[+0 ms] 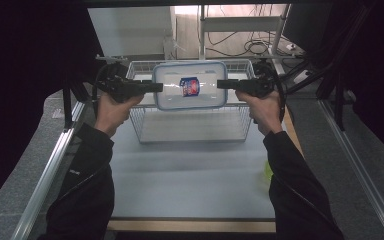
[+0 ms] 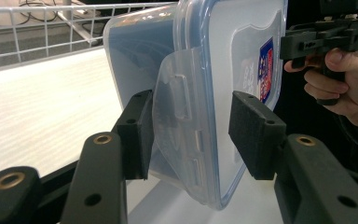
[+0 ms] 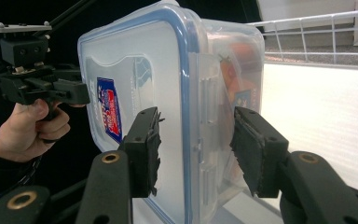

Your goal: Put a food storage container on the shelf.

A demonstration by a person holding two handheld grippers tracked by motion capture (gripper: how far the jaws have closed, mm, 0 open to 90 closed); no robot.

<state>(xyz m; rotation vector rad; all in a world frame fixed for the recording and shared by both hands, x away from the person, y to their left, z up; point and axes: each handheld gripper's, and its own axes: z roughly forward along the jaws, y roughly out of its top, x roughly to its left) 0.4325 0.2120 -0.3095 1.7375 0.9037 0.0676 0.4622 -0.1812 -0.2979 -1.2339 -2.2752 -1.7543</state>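
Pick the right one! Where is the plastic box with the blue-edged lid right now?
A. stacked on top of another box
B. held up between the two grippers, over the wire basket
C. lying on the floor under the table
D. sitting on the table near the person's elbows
B: in the high view the plastic box hangs over the wire basket, with the left gripper at one end and the right gripper at the other.

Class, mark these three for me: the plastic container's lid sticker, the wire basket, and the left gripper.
lid sticker [image 1: 190, 86], high view, middle of the red-and-blue label.
wire basket [image 1: 190, 131], high view, its front wall.
left gripper [image 2: 189, 135], left gripper view, midway between its fingers.
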